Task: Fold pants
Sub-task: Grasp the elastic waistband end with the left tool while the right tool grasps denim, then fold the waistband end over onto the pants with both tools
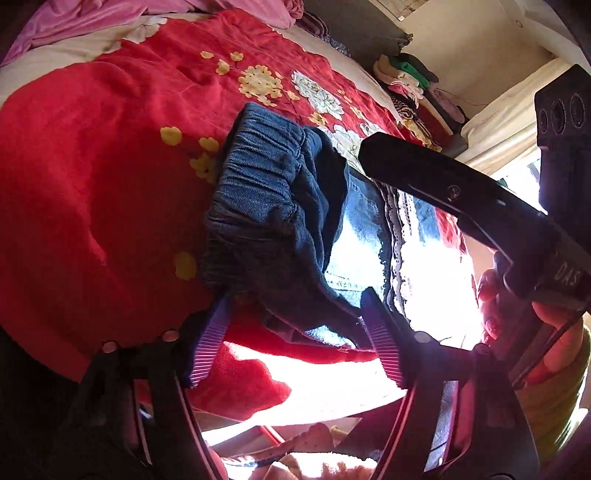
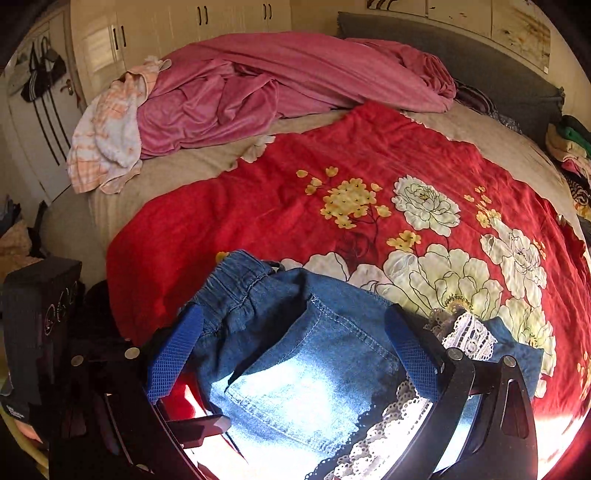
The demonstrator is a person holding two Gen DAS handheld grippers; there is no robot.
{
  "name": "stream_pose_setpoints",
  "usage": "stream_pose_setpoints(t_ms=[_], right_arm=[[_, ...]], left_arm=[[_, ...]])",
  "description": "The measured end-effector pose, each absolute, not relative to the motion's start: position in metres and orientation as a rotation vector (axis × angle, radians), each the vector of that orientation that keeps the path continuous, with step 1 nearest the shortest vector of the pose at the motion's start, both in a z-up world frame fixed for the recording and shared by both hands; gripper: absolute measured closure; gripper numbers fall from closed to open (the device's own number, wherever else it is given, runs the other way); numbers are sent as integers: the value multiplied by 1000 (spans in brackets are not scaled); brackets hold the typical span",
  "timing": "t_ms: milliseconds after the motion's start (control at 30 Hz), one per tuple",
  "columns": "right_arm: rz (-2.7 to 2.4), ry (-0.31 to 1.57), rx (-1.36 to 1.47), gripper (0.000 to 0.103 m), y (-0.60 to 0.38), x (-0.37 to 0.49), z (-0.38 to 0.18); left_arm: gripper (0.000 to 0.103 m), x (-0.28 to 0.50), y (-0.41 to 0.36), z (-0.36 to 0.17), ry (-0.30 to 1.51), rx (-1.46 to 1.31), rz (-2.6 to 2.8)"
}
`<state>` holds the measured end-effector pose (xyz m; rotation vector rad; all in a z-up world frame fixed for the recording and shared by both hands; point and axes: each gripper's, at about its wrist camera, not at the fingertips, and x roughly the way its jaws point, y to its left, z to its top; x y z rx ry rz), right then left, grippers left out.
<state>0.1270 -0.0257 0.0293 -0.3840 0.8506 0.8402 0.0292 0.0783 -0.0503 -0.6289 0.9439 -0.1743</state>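
Small blue denim pants (image 2: 314,332) with an elastic waistband (image 1: 266,173), a back pocket and white lace trim (image 2: 469,338) lie on a red flowered bedcover (image 2: 258,221). My left gripper (image 1: 295,332) straddles a dark fold of denim just below the bunched waistband. Its purple pads (image 1: 212,339) stand apart, and red cover shows between the left pad and the cloth. My right gripper (image 2: 293,352) hangs open over the back pocket, its blue pads (image 2: 173,354) wide on either side. One black finger of the right gripper (image 1: 443,184) reaches in above the pants in the left wrist view.
A person's hand (image 1: 554,354) holds the right gripper's handle. A crumpled pink blanket (image 2: 277,85) and a checked towel (image 2: 107,140) lie at the far side of the bed. A pile of folded clothes (image 2: 569,147) sits at the right by the grey headboard (image 2: 480,62). Cupboards (image 2: 166,29) line the back wall.
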Motion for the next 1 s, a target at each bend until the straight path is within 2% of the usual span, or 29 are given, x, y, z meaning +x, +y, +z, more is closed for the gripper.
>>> stream_pose_setpoints(t_ms=[200,467,633,667,733,767,800,833,867,900,1000], right_arm=[[866,898,-441,5,-5,139,17],[927,1002,-442,5,34,153,-11],[947,1072,-338,7,30,164,-35],[948,1077,-324,11,27,165,-37],[971,1069,-287,36,20,166,-33],[1002,1063,-245,43,14,166,-29],[1018,1061,-210,56,9,166,-25],[1026,1054,-188,60,4,164,-21],[1036,1039,-168,62,-2,163,-17],[1047,1025,-144,64,-8,162,-12],[1066,1002,-47,70,-29,160,-1]], left_arm=[[64,29,77,-60,946,-666,-193],[64,30,73,-61,946,-660,-202],[64,27,76,-61,928,-676,-219],[64,27,76,-62,928,-675,-220],[64,26,78,-62,924,-682,-222],[64,26,79,-62,920,-685,-224],[61,25,79,-61,915,-689,-227],[58,24,80,-60,903,-703,-238],[46,22,82,-61,885,-724,-255],[39,21,82,-60,871,-739,-267],[39,18,80,-59,861,-725,-261]])
